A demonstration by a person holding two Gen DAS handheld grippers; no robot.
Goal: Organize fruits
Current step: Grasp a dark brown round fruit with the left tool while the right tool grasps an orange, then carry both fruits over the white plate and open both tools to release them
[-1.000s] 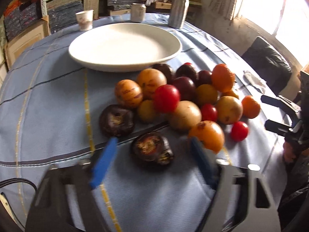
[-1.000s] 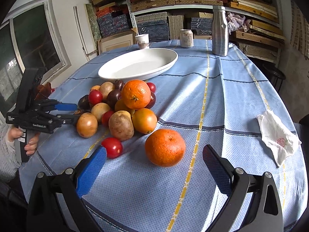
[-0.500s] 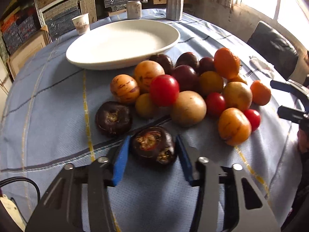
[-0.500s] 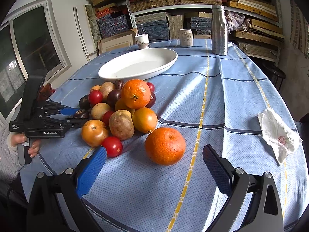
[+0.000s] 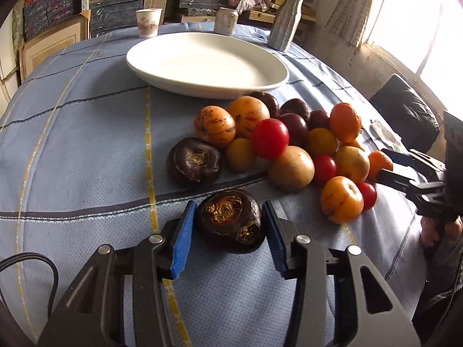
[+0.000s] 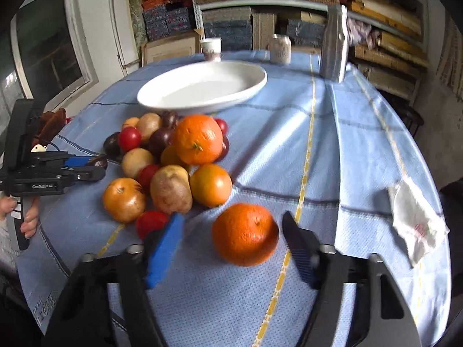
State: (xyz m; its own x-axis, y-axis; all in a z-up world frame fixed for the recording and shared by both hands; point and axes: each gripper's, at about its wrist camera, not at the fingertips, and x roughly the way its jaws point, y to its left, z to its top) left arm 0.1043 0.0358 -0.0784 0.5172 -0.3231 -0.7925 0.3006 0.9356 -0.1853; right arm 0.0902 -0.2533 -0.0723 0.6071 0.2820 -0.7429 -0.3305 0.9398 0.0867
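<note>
My left gripper (image 5: pixel 228 219) has its jaws pressed against both sides of a dark purple fruit (image 5: pixel 231 221), which seems to rest on the counter (image 5: pixel 72 150) just in front of the fruit pile (image 5: pixel 292 141). My right gripper (image 6: pixel 231 231) has its jaws open around a loose orange (image 6: pixel 244 234), apparently not touching it, though that view is blurred. The white plate (image 5: pixel 207 63) sits behind the pile.

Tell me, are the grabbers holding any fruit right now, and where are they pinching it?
The left gripper pinches the dark wrinkled fruit by its two sides. The right gripper holds nothing; its open fingers sit either side of the loose orange.
</note>
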